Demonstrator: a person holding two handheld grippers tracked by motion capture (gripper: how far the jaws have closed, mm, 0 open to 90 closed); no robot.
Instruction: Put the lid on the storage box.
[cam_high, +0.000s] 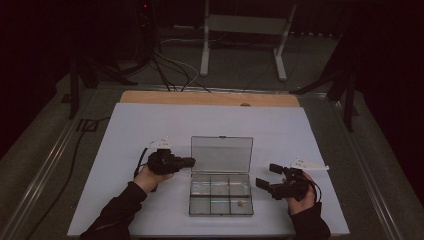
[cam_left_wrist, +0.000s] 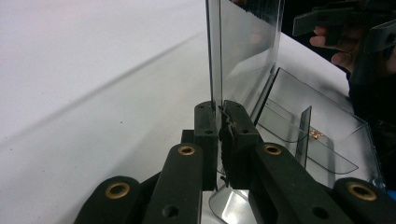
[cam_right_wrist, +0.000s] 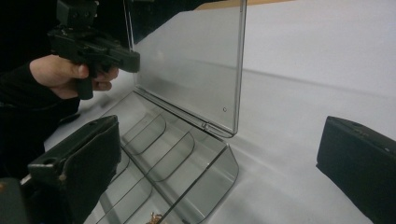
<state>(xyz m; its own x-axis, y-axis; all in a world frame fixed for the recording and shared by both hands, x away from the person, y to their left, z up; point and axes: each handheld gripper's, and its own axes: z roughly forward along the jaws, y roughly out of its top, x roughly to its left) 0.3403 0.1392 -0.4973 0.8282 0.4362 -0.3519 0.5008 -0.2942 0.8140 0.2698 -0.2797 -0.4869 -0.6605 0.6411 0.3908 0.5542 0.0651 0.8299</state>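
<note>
A white surface (cam_high: 150, 130) with a wooden far edge sits in a dark room; a clear compartment box (cam_high: 220, 194) lies near its front edge. The left tool (cam_left_wrist: 219, 135) pinches the upright lid (cam_high: 221, 154). The right tool (cam_high: 265, 176), jaws wide, hovers beside the box over bare surface.

Left claw (cam_high: 189, 161) pinched closed, right claw (cam_high: 269, 175) spread wide, both hand-held low

Dim room, dark surroundings, soft focus
</note>
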